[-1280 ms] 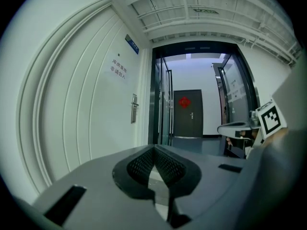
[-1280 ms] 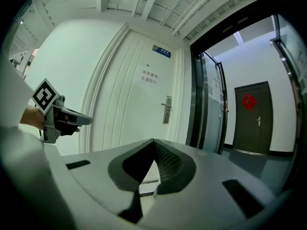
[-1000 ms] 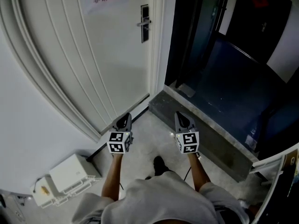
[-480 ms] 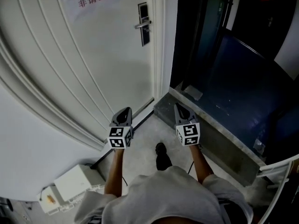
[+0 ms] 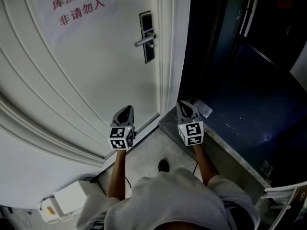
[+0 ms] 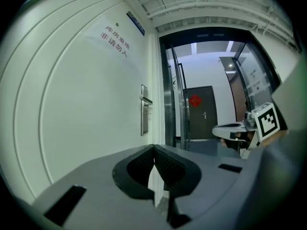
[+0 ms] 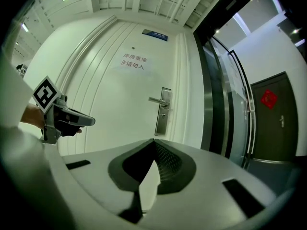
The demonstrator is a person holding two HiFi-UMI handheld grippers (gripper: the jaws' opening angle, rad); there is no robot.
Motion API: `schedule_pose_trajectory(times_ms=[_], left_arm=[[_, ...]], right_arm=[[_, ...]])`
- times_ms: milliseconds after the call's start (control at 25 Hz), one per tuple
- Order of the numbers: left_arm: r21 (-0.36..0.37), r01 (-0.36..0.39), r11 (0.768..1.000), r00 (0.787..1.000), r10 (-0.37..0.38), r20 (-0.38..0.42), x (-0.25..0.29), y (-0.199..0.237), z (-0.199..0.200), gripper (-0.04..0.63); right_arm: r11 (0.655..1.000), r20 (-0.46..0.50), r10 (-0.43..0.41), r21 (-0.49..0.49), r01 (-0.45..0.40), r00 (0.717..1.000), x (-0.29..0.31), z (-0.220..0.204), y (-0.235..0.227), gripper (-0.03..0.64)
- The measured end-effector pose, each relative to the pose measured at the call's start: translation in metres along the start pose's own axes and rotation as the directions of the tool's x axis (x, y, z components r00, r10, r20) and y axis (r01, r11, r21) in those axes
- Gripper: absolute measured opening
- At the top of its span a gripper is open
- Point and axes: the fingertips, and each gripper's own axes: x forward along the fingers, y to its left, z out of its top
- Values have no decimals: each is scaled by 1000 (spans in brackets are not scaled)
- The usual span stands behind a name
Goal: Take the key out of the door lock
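Note:
The white door (image 5: pixel 96 66) carries a dark lock plate (image 5: pixel 147 36) with a silver lever handle (image 5: pixel 144 40). A small bit under the handle (image 5: pixel 151 45) may be the key, but it is too small to tell. Both grippers hang low and well short of the lock. My left gripper (image 5: pixel 126 111) is shut and empty, as is my right gripper (image 5: pixel 183 106) beside it. The lock plate (image 6: pixel 144 110) appears far ahead of the left gripper (image 6: pixel 154 146) in the left gripper view. In the right gripper view the lock plate (image 7: pixel 164 111) lies beyond the closed right gripper (image 7: pixel 154 141).
A paper sign with red characters (image 5: pixel 76 5) is stuck on the door. To the right are a dark glass doorway (image 5: pixel 240 56) and a stone threshold (image 5: pixel 216 143). A white box (image 5: pixel 72 200) sits on the floor at lower left. The person's foot (image 5: pixel 163 166) is below.
The head view has tilted up and drawn nearer the door, so the lock plate looks bigger and lower in frame. Both grippers have moved forward slightly, still shut.

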Motion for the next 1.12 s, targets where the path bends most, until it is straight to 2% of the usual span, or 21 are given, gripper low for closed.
schedule_pose_trajectory(times_ms=[400,720,1120], left_arm=[[-10,-56,998,998,55,-28,86,23,1,18],[-17,-79,997,995,78,-61,106,38,-10,18],[-15,-53,998,996,52,-74,121,53,-13,18]], right_arm=[[998,-35,59,23,-58,998,84,-26,-47,23],[996,-59,83,50,-81,995,108,-42,-50,23],[996,-91,65,60,-60,994,128,-51,-45,23]])
